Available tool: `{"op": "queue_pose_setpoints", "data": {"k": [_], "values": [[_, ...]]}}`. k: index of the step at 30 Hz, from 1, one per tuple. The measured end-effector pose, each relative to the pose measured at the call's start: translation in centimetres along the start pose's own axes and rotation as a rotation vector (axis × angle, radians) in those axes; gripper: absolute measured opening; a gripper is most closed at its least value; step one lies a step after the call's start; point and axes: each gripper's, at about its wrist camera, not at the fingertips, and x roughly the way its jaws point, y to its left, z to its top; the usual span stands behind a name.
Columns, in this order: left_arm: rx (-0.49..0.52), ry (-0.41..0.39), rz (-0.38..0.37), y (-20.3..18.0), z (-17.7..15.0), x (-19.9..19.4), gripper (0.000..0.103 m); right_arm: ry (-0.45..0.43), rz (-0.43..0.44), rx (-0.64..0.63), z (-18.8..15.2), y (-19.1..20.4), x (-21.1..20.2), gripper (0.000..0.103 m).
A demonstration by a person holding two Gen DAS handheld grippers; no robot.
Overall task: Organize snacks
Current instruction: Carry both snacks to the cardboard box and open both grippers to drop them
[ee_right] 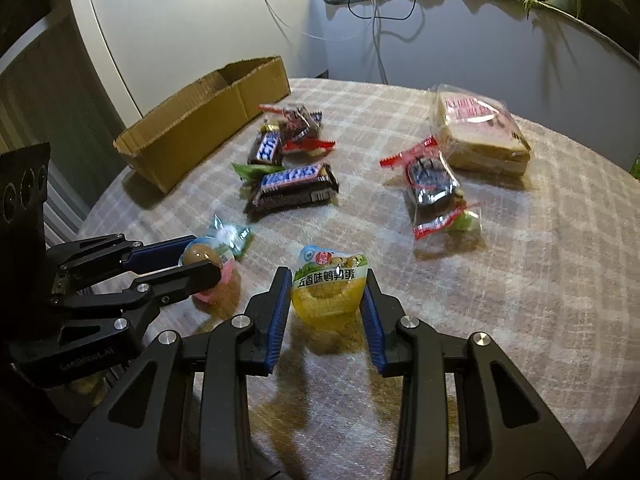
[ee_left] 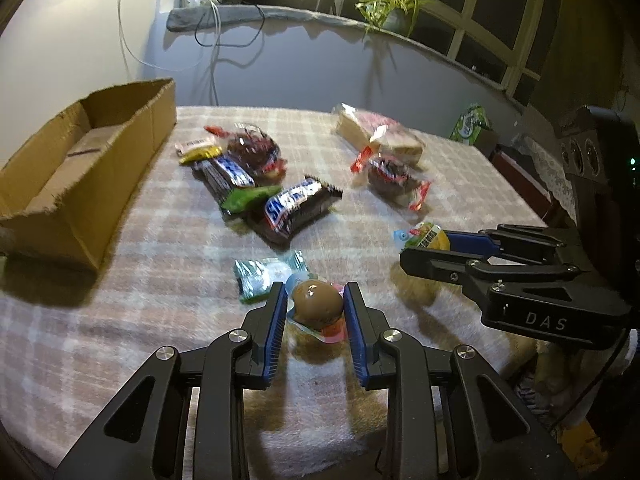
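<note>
My left gripper (ee_left: 316, 300) is shut on a packaged brown egg (ee_left: 318, 304), held just above the table; it also shows in the right wrist view (ee_right: 200, 257). My right gripper (ee_right: 328, 288) is shut on a yellow quail-egg pack (ee_right: 330, 286), which also shows in the left wrist view (ee_left: 426, 236). Snickers bars (ee_left: 296, 206), a green-wrapped snack (ee_left: 248, 198), a teal candy pack (ee_left: 264, 274), wrapped cakes (ee_left: 254, 150) and a packaged sandwich (ee_left: 380, 132) lie on the checked tablecloth (ee_left: 140, 280).
An open cardboard box (ee_left: 80, 168) stands at the table's left edge. A wall with hanging cables (ee_left: 216, 40) and a windowsill with a potted plant (ee_left: 394, 12) lie behind. A green carton (ee_left: 472, 122) sits off the table at right.
</note>
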Motion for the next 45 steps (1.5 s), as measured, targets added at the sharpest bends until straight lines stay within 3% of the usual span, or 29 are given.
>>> {"op": "queue_pose_setpoints", "data": {"k": [12, 26, 45], "values": [[-0.045, -0.106, 0.089, 5.1, 3.3, -3.0, 0.027, -0.051, 0.047, -0.094, 6.1, 4.7, 0.7, 0.035], [-0.140, -0.176, 0.222, 13.3, 5.9, -4.0, 0.027, -0.078, 0.138, -0.172, 13.7, 10.5, 6.4, 0.036], [-0.204, -0.166, 0.264, 17.3, 5.2, -4.4, 0.028, -0.027, 0.154, -0.238, 16.3, 15.0, 12.0, 0.036]]}}
